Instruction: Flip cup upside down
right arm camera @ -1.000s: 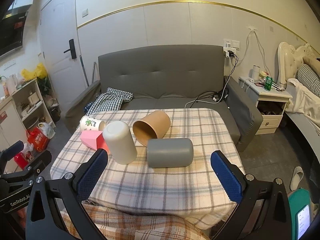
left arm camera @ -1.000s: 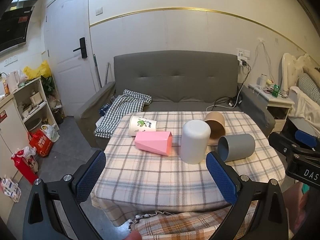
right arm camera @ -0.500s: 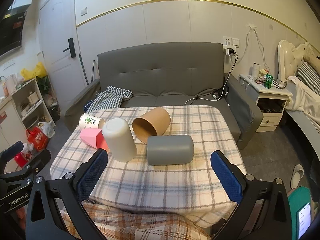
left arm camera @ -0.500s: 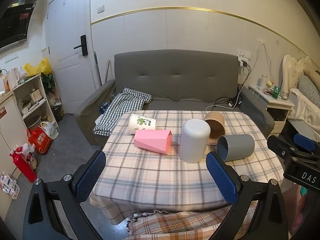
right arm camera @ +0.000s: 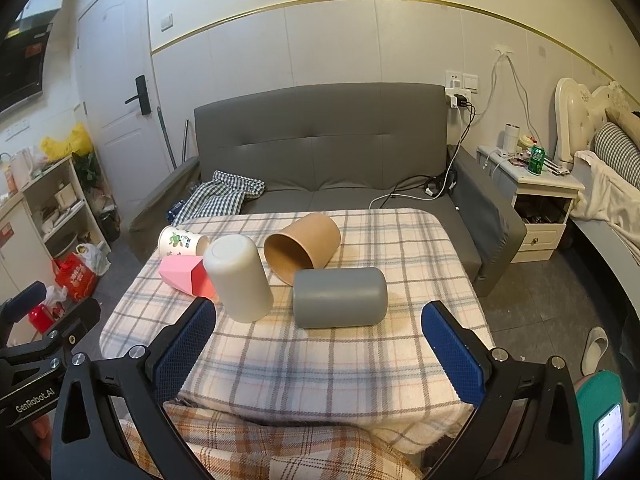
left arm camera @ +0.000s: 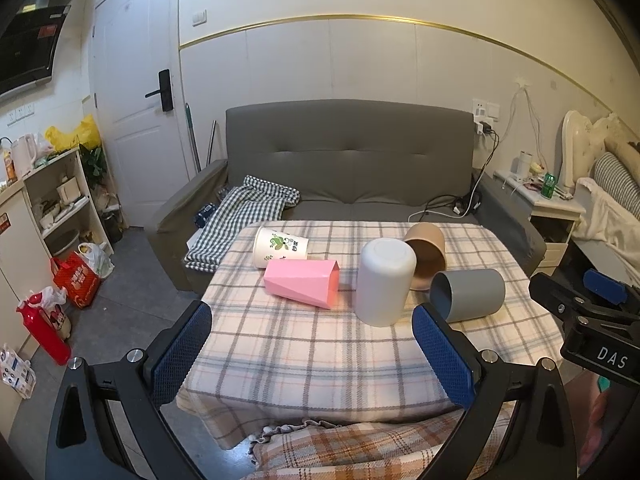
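Note:
Several cups sit on a checked tablecloth (left arm camera: 304,352). A white cup (left arm camera: 384,282) (right arm camera: 239,278) stands upside down. On their sides lie a grey cup (left arm camera: 468,294) (right arm camera: 339,297), a brown paper cup (left arm camera: 426,249) (right arm camera: 303,244), a pink faceted cup (left arm camera: 303,282) (right arm camera: 185,277) and a white printed paper cup (left arm camera: 280,246) (right arm camera: 181,241). My left gripper (left arm camera: 312,356) is open and empty, held before the table's near edge. My right gripper (right arm camera: 320,354) is open and empty, also back from the cups.
A grey sofa (left arm camera: 348,168) with a checked cloth (left arm camera: 248,216) stands behind the table. A shelf unit (left arm camera: 52,208) and bags are at the left, a bedside cabinet (right arm camera: 536,208) and bed at the right. A plaid blanket (right arm camera: 280,452) lies below the near edge.
Both grippers have drifted slightly back and up from the table; the cups have not moved.

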The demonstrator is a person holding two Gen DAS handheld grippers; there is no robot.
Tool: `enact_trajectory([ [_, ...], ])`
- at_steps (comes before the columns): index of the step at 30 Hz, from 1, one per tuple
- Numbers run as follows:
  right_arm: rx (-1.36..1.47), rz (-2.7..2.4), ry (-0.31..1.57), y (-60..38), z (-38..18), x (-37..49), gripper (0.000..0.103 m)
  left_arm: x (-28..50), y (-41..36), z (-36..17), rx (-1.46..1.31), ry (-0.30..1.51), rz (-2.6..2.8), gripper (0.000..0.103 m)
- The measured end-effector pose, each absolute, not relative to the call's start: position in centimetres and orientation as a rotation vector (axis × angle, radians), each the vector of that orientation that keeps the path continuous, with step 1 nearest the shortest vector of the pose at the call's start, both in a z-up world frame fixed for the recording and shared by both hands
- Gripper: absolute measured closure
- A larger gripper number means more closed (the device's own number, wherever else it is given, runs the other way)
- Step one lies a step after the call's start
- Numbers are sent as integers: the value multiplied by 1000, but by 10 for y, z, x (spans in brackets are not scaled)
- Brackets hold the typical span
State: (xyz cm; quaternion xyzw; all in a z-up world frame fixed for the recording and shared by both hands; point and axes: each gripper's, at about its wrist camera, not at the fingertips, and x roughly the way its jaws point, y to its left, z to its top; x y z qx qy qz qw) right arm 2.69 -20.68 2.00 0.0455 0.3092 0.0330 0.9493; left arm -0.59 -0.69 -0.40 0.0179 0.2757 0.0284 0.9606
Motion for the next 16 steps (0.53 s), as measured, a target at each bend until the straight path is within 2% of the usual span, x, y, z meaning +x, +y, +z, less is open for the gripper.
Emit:
enact_trajectory([
  [16, 97, 76, 640, -205, 14, 26, 0, -6, -6, -5, 31, 562, 53, 0],
])
